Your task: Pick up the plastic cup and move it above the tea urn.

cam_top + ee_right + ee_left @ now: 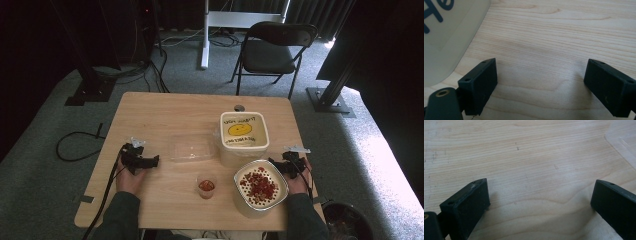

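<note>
- Sleeves and hands come in from the six o'clock edge of the high view, each hand holding a gripper low over the tabletop (165, 107).
- Nearest the person, at about five o'clock from the tabletop's middle, stands a white bowl (260, 188) topped with red pieces; a small clear cup (206, 187) with something red inside stands just beside it at nine o'clock, the two apart.
- Right gripper (276, 163) sits at about two o'clock of the bowl, close to its rim; whether it touches I cannot tell. In the right gripper view its fingers (480, 86) stand wide with bare wood between them, gripping nothing, and a cream wall with dark lettering shows at ten o'clock.
- Left gripper (153, 161) lies at nine o'clock on the tabletop, well apart from the cup. In the left gripper view its fingers (469, 207) are spread wide over bare wood, with a clear edge at two o'clock.
- Farther on, a clear plastic lid (191, 148) lies flat near the middle, just beside the left gripper's tips.
- Cream tub (243, 136) with a yellow smiley face stands at three o'clock of the lid, just behind the bowl.
- Beyond the tabletop, at twelve o'clock, a black folding chair (274, 50) stands on grey carpet.
</note>
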Tool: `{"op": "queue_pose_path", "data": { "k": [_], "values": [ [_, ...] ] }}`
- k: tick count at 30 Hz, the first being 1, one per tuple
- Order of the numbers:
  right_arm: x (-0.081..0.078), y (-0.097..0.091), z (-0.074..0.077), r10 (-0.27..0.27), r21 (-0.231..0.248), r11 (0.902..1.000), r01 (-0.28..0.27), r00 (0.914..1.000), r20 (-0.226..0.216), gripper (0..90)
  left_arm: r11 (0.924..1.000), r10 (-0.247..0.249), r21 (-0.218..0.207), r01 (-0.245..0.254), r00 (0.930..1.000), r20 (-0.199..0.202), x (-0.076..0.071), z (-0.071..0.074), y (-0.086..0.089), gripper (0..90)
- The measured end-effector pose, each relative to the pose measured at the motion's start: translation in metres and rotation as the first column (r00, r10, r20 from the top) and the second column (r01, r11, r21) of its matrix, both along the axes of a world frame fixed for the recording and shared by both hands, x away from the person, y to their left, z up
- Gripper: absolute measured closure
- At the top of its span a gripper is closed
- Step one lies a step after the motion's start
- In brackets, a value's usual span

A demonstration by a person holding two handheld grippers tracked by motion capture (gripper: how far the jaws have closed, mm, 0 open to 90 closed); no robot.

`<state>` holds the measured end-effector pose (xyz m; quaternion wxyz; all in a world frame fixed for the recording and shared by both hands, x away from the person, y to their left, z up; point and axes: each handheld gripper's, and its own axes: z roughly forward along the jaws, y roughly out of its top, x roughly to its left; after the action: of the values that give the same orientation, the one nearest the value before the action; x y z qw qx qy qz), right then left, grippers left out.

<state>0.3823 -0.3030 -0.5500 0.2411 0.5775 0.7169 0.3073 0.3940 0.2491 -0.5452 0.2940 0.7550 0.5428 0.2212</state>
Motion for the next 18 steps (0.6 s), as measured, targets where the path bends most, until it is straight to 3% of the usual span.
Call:
{"op": "queue_pose_path", "data": {
  "k": [5, 11, 15, 18],
  "values": [
    [-0.0008, -0.0002, 0.0, 0.004, 0.001, 1.0, -0.004, 1.0, 0.0, 10.9, 0.9999, -0.013, 0.001, 0.013, 0.9999, 0.0, -0.0015, 0.0005, 0.0013, 2.8],
    [-0.0023, -0.0013, 0.0, 0.023, 0.0, 0.9997, -0.023, 0.9997, -0.001, 10.8, 0.9994, -0.035, -0.007, 0.035, 0.9992, 0.021, -0.006, 0.001, 0.0037, 9.5],
    [-0.0031, -0.0018, 0.0001, 0.032, 0.0, 0.9995, -0.032, 0.9995, -0.001, 11.0, 0.9986, -0.051, -0.006, 0.052, 0.9984, 0.022, -0.0075, 0.0035, 0.0047, 18.6],
    [-0.0034, -0.0021, 0.0, 0.035, 0.0, 0.9994, -0.035, 0.9994, 0.0, 11.1, 0.9986, -0.052, -0.007, 0.052, 0.9985, 0.018, -0.0083, 0.0057, 0.0046, 30.7]
  ]
}}
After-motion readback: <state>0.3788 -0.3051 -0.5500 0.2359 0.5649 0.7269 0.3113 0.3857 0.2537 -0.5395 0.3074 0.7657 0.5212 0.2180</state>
